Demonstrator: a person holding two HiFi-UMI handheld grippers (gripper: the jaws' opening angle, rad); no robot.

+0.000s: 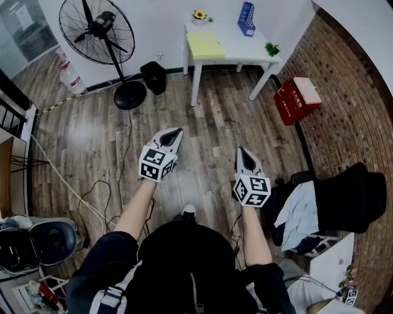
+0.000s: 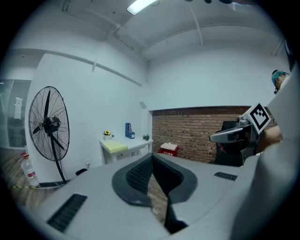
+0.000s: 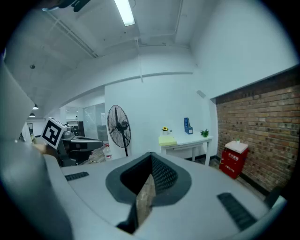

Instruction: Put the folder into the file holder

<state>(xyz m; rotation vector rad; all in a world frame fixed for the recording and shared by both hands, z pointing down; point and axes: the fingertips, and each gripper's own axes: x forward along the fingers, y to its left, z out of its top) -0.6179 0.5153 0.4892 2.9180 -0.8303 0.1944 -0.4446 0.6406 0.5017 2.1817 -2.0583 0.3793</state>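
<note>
A yellow-green folder lies flat on the white table far across the room. A blue file holder stands upright at the table's back. In the left gripper view the folder and file holder are small and distant, as are the folder and file holder in the right gripper view. My left gripper and right gripper are held out over the wooden floor, well short of the table. Both are shut with nothing in them, as the left gripper and right gripper show up close.
A tall standing fan and a black bin stand left of the table. A red box sits by the brick wall on the right. A black chair draped with clothes is near right. Cables trail over the floor at left.
</note>
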